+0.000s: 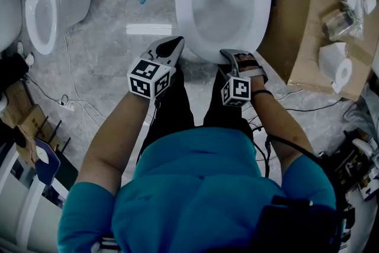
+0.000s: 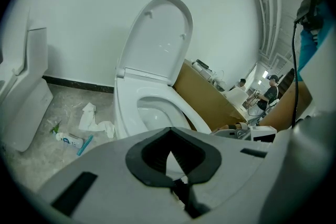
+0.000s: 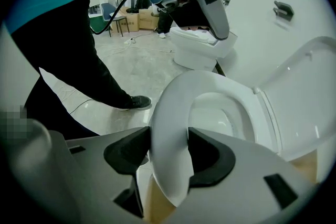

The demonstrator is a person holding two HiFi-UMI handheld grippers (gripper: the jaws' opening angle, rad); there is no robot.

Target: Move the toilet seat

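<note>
While right tool (image 3: 169,150) clamps the toilet seat (image 3: 169,107) at its front rim, left tool (image 2: 170,159) is closed w/ nothing in it, near the bowl (image 2: 153,108).

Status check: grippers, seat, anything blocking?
Right gripper shut on seat front rim. Left gripper shut, empty. Seat looks partly raised, lid upright behind. Nothing seen blocking.

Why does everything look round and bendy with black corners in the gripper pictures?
Left gripper view: the wide lens bows the wall and lid, corners go dark, and a mosaic patch sits top right. Right gripper view: same bulge; the seat between the fingers looks huge, being close. Head view: straighter, evenly lit.
</note>
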